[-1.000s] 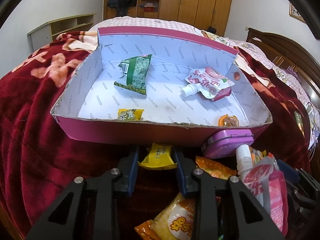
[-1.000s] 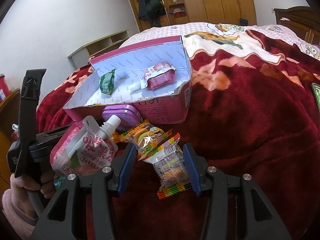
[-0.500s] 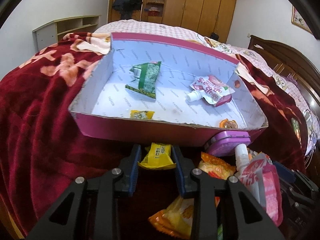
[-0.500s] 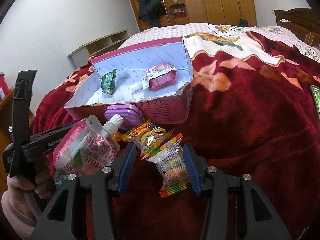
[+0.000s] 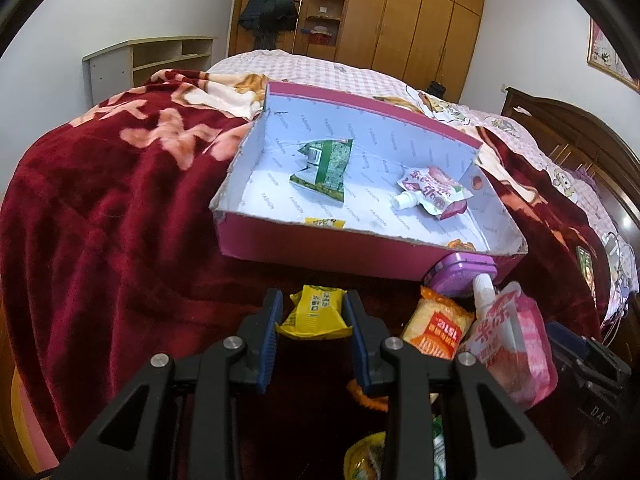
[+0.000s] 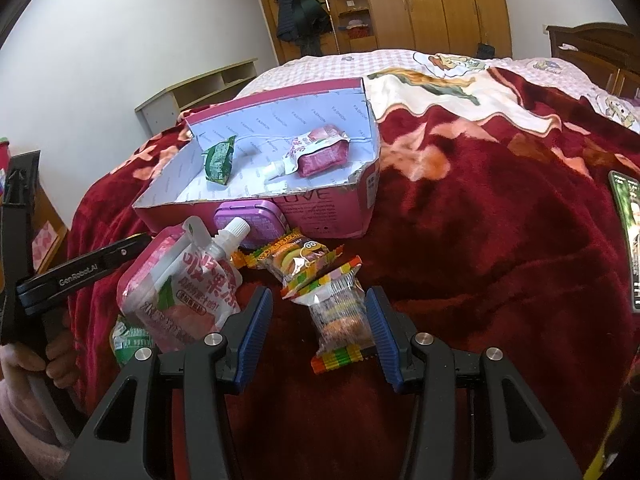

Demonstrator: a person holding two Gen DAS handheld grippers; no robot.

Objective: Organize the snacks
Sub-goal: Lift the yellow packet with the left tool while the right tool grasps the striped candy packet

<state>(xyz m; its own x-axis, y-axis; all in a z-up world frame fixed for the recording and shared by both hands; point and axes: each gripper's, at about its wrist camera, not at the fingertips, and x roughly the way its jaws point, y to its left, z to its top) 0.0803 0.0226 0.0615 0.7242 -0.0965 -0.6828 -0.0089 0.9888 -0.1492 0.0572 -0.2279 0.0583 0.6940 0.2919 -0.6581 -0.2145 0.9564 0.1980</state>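
The left gripper (image 5: 313, 317) squeezes a small yellow snack pack (image 5: 316, 312), just in front of the pink box (image 5: 320, 246) on the red blanket (image 5: 100, 220). Only this view shows another yellow pack (image 5: 325, 222) inside the box. The right view shows the right gripper (image 6: 318, 322), jaws partly open around a clear candy bag (image 6: 340, 316), not squeezing it, and a phone (image 6: 628, 240) lying far right

My left fingers hid most of a yellow-green packet (image 5: 366, 460) at the frame's bottom. The box wall (image 5: 320, 246) cut off an orange snack (image 5: 460, 245) inside.
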